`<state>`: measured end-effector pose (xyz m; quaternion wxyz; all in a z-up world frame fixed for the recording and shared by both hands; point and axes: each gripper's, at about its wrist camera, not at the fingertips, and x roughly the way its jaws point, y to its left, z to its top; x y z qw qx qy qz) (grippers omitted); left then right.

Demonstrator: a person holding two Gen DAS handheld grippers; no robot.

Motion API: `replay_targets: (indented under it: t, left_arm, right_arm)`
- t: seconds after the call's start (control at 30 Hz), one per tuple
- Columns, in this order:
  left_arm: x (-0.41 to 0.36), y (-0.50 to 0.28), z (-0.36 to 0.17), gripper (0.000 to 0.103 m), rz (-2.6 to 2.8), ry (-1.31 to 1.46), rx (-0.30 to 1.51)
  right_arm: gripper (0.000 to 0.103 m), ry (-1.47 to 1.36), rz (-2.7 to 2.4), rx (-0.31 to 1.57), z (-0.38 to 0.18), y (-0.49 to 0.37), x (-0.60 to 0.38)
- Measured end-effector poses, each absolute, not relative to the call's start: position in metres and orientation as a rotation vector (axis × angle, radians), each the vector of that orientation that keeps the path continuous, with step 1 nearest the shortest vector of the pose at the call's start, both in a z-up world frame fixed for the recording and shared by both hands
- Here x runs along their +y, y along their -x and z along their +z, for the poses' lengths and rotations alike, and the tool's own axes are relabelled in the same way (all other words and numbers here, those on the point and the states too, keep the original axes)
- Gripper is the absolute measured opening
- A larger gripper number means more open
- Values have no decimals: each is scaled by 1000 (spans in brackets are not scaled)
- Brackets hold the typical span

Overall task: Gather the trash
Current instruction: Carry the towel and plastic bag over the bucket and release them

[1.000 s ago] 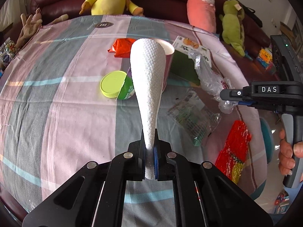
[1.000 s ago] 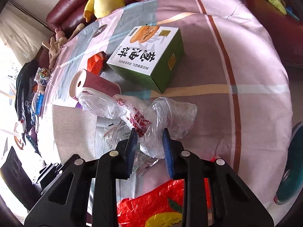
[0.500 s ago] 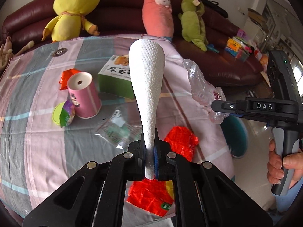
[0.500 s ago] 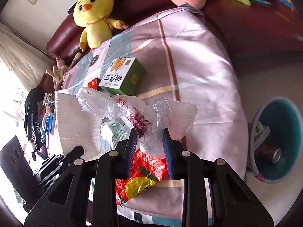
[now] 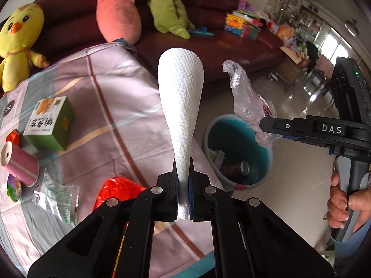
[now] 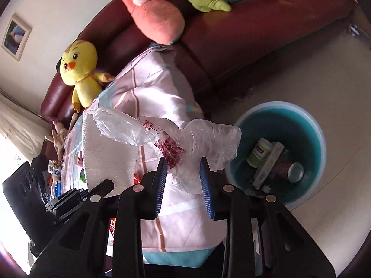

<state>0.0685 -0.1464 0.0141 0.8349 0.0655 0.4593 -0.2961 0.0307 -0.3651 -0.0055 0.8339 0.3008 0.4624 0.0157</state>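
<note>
My left gripper (image 5: 184, 185) is clamped tight on the narrow end of a white dimpled foam sheet (image 5: 180, 97): light, springy, crushable. My right gripper (image 6: 183, 180) pinches a crumpled clear plastic bag (image 6: 167, 134), limp and slippery, best gripped at its bunched middle. Both hang beside the teal round bin (image 6: 308, 125), not yet over it.

A white dimpled foam sheet (image 5: 180, 106), pinched at its narrow end, stands upright. A crumpled clear plastic bag (image 6: 171, 139) with red print hangs above the teal bin (image 6: 313, 125) holding cans.
</note>
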Motion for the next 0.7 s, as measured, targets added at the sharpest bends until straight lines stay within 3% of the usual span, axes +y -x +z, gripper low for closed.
replay_targets:
  t: [0.7]
  left_arm:
    - [-306, -76, -60, 8, -766, -273, 1176]
  right_arm:
    - [30, -845, -118, 1030, -82, 17, -488]
